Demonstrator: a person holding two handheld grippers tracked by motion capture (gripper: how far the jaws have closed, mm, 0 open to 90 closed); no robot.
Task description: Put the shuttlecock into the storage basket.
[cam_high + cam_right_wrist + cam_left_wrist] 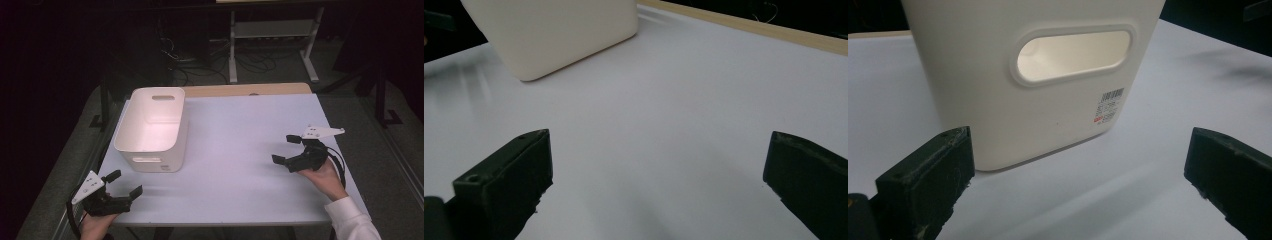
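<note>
A white plastic bin [152,127] with handle slots stands on the left half of the white table [240,150]. Its inside looks empty. My left gripper [124,183] sits open at the table's front left corner, a short way in front of the bin's near wall [1038,75], which carries a slot and a barcode label [1109,106]. My right gripper [286,148] is held open near the right edge, pointing left across the bare tabletop, with the bin [551,30] far ahead. Nothing lies between either pair of jaws.
A strip of bare wood [245,90] shows along the table's far edge. Beyond it on the dark floor stand a white metal frame [272,45] and loose cables [200,65]. A person's hand and white sleeve [350,217] hold the right gripper.
</note>
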